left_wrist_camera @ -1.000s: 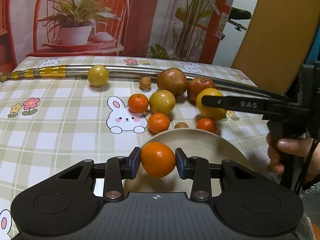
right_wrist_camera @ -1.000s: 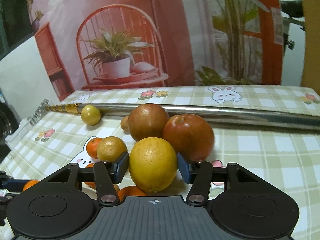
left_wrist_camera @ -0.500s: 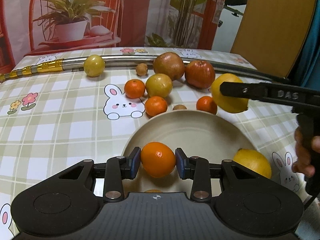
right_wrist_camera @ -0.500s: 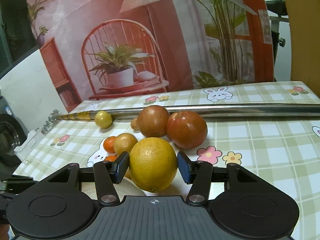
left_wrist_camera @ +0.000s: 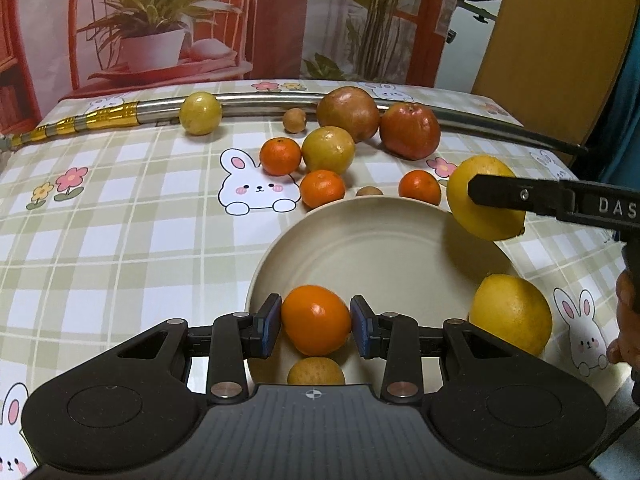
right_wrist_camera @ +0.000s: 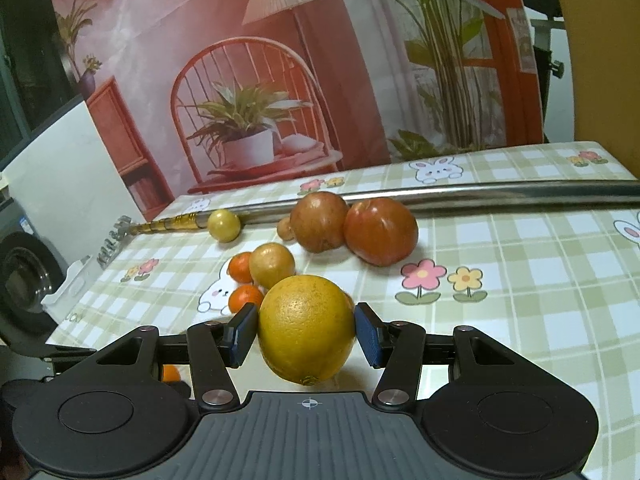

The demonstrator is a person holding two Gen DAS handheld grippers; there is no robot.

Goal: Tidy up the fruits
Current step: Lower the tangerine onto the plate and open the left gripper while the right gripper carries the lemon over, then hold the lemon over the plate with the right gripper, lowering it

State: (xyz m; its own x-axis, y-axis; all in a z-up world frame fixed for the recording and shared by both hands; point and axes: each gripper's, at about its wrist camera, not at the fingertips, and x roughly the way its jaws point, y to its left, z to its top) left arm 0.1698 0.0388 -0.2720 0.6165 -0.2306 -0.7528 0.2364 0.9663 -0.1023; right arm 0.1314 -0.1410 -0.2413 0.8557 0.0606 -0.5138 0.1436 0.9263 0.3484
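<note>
My left gripper (left_wrist_camera: 316, 320) is shut on an orange mandarin (left_wrist_camera: 316, 318) and holds it over the near part of a cream plate (left_wrist_camera: 376, 236). On the plate lie a yellow lemon (left_wrist_camera: 510, 314) at the right and a small yellowish fruit (left_wrist_camera: 316, 372) at the near edge. My right gripper (right_wrist_camera: 306, 330) is shut on a large yellow citrus (right_wrist_camera: 306, 328); in the left wrist view that citrus (left_wrist_camera: 486, 200) hangs over the plate's far right rim.
Several loose fruits lie beyond the plate on the checked tablecloth: mandarins (left_wrist_camera: 280, 156), a yellow-green fruit (left_wrist_camera: 328, 150), a brown fruit (left_wrist_camera: 348, 114), a red fruit (left_wrist_camera: 410, 130), a yellow ball (left_wrist_camera: 200, 114). A metal rod (left_wrist_camera: 256, 100) runs across the back.
Both grippers have drawn back toward the plate with their fruit. The mandarin is now over the plate's near part, and the large citrus has lifted off the table to the plate's rim.
</note>
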